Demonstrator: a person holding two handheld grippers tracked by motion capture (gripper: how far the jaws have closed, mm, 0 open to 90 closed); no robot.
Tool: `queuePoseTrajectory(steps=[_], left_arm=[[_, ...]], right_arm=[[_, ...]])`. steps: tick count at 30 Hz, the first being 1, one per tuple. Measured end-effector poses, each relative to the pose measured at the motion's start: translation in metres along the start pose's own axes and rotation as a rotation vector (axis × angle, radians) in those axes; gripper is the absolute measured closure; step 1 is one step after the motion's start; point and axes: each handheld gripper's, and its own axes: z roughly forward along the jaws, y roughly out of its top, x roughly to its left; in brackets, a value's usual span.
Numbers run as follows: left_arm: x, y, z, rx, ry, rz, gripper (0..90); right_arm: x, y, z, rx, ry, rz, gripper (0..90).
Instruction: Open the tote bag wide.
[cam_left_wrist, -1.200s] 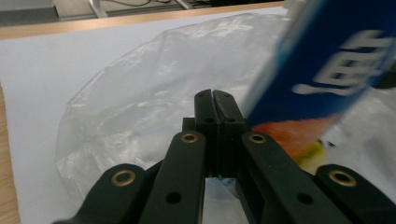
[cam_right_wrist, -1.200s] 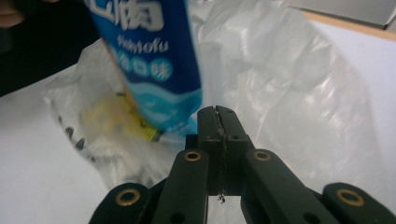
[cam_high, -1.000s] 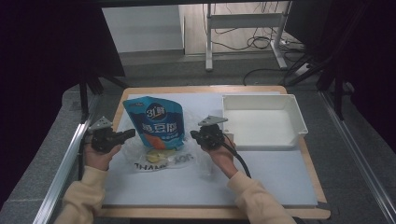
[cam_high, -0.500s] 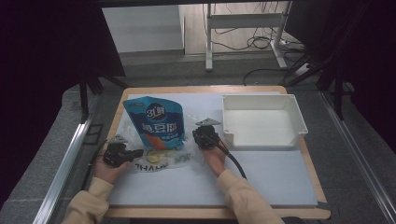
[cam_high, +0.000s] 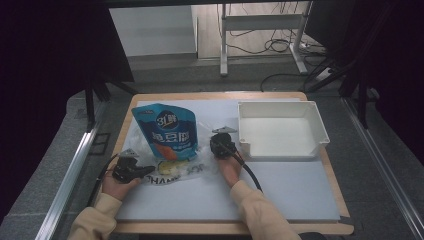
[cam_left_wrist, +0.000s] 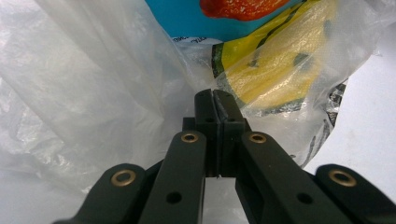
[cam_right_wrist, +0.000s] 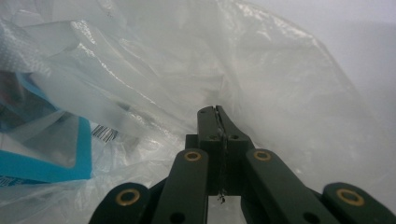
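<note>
On the table (cam_high: 300, 195), left of the white tray (cam_high: 320, 131), a clear plastic bag (cam_high: 187, 167) lies crumpled with a blue pouch (cam_high: 167, 132) and a yellow packet (cam_left_wrist: 275, 70) partly in it. Both hand-held grippers are at its near edge, the left hand-held gripper (cam_left_wrist: 213, 99) and the right hand-held gripper (cam_right_wrist: 216, 114) each with jaws closed tight (whether any film is pinched I cannot tell). The risk, I judge, is that the thin film slips free or tears if lifted, spilling the pouch.
</note>
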Motion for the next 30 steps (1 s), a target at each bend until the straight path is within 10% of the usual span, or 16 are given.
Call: queuePoseTrajectory(steps=[7, 15, 30], left_arm=[[-0.001, 0.003, -0.01, -0.067, -0.007, -0.01, 90.0], [-0.008, 0.007, -0.033, -0.199, 0.016, 0.001, 89.6], [-0.024, -0.001, -0.06, -0.309, 0.091, -0.022, 70.4]], right_arm=[[0.003, -0.001, -0.008, -0.038, 0.033, -0.011, 87.7], [0.016, 0.007, -0.056, -0.179, 0.099, -0.132, 86.9], [-0.02, 0.0, -0.108, -0.197, 0.314, -0.152, 83.8]])
